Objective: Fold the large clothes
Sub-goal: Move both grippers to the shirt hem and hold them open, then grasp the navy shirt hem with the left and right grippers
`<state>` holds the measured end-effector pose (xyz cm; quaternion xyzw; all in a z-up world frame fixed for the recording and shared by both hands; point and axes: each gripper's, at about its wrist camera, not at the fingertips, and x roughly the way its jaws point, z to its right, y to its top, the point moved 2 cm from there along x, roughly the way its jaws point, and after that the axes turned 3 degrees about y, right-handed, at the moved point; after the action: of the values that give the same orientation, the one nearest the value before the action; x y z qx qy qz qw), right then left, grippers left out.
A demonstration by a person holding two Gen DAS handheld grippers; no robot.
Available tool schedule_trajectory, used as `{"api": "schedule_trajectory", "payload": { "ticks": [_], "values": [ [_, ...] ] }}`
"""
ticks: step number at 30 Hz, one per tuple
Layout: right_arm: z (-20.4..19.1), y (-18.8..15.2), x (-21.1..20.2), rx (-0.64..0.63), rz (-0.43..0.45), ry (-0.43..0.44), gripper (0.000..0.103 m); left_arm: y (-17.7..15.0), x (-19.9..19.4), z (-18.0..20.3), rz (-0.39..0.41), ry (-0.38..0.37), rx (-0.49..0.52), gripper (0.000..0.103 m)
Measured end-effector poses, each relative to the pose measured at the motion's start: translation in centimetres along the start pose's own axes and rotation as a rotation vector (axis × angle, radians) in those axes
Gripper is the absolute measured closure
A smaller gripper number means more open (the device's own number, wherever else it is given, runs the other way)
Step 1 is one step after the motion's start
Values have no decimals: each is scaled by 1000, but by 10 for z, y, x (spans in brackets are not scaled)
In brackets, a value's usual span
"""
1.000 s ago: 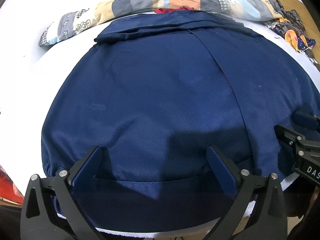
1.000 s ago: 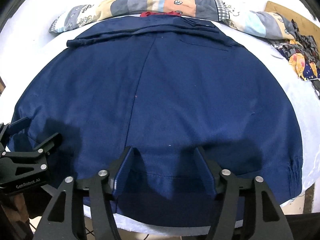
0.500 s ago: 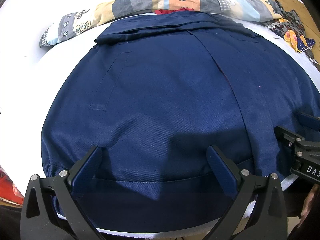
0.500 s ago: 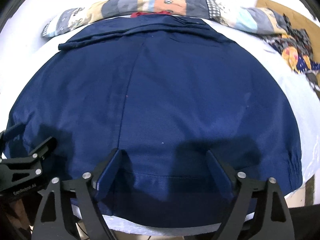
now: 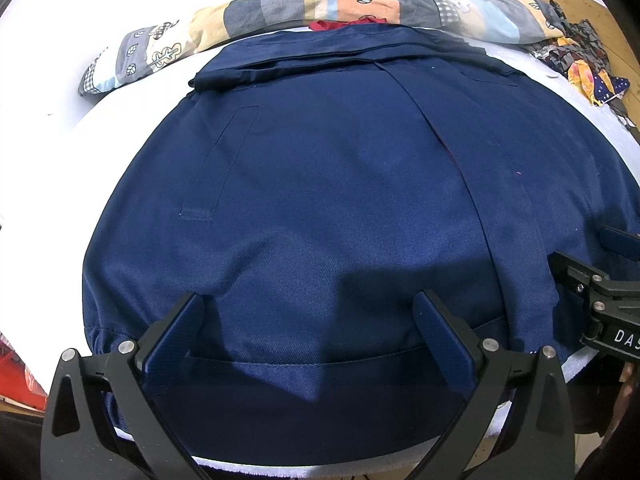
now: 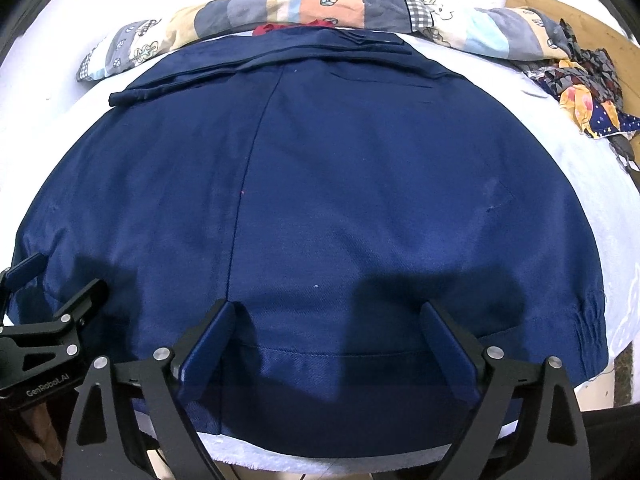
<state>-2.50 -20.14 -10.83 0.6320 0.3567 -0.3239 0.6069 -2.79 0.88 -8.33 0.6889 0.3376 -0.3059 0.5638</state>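
**Ana:** Navy-blue twill, a large garment (image 5: 340,208), is spread flat over the white cloth-covered bench (image 5: 48,92). Its stitched hem lies along the near edge, right under both claws.

**Ben:** Where is the left claw (image 5: 306,332)?

**Ana:** It hangs over the left part of the hem, pointing down at the fabric. Its two dark-blue padded fingers (image 5: 174,340) stand wide apart, with only flat cloth showing between them. Nothing is pinched.

**Ben:** And the right claw (image 6: 328,336)?

**Ana:** It sits over the right part of the same hem. Its jaws are opening, already spread wide, and the hem lies slack between the pads (image 6: 452,354) without being gripped. In the left wrist view you can see that claw poking in from the right edge, just beside the garment.

**Ben:** What else is on the bench?

**Ana:** At the far edge of the garment there is a folded-over band of the same navy fabric. Behind it lies a long patchwork roll of cloth (image 6: 320,4) in grey, peach, pale blue and check. A scrap of red fabric (image 6: 288,26) peeks out between the roll and the garment. Off to the far right is a crumpled heap of dark patterned cloth (image 6: 584,80) with orange patches, next to a wooden board (image 6: 560,12).
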Motion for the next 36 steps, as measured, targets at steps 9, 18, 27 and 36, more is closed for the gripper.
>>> {"api": "schedule_trajectory", "payload": {
  "ticks": [9, 18, 27, 36],
  "values": [
    [0, -1, 0, -6, 13, 0, 8, 1, 1, -1, -7, -12, -7, 0],
    [5, -1, -3, -19, -18, 54, 8, -2, 1, 0, 7, -18, -12, 0],
    [1, -10, -8, -74, -29, 57, 7, -4, 0, 3, 16, -4, -19, 0],
    [0, -11, -9, -72, -35, 62, 7, -5, 0, 2, 25, -3, -17, 0]
  ]
}}
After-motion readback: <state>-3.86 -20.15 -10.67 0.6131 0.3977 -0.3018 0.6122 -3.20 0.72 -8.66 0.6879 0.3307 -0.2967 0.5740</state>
